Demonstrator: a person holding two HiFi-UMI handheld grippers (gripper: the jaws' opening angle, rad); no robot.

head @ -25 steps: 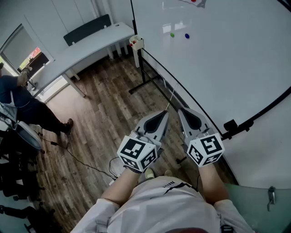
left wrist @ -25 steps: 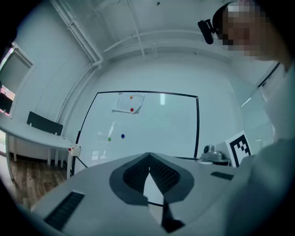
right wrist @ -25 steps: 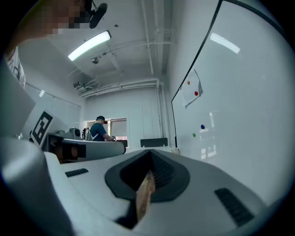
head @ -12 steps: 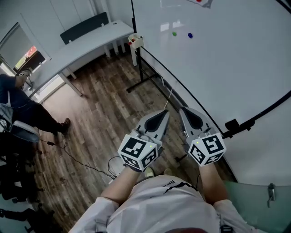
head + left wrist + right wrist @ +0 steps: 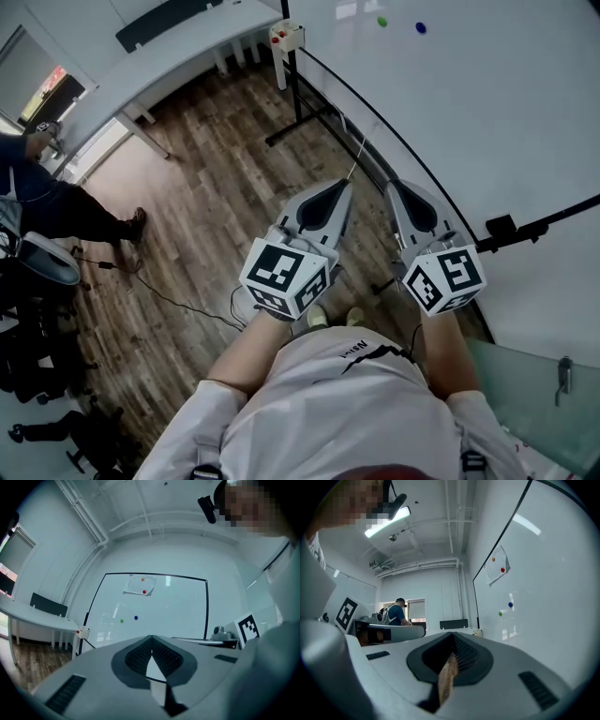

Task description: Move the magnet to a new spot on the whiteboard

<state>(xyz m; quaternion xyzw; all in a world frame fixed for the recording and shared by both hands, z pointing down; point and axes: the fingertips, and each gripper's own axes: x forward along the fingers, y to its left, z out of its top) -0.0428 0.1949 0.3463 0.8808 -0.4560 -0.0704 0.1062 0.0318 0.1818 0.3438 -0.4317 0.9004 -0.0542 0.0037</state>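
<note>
Whiteboard [image 5: 497, 112] runs along the right side of the head view, in a black frame above a wood floor [image 5: 206, 197]. Four small round magnets sit on it, all far ahead of the grippers. A green magnet [image 5: 382, 21] and a blue magnet [image 5: 420, 27] are close beside each other, the green one on the left. Higher on the board, a red magnet [image 5: 144, 591] and an orange magnet [image 5: 143, 579] both lie on a sheet of paper [image 5: 133, 587]. Which of the four is the one to move, I cannot tell. No gripper touches any of them.

The left gripper [image 5: 347, 186] and the right gripper [image 5: 393, 185] are held side by side in front of the person's body. Both are level and point along the board, and the right one is nearer to it. In the left gripper view the two jaws are pressed together at the tip, with nothing between them. In the right gripper view the jaws meet at the tip in the same way and hold nothing.

A white desk [image 5: 187, 52] stands at the far side of the room, with a dark chair [image 5: 164, 17] behind it. A small box [image 5: 286, 36] hangs on the post at the far end of the board. A person in dark clothes [image 5: 37, 192] is at the left edge of the head view.
</note>
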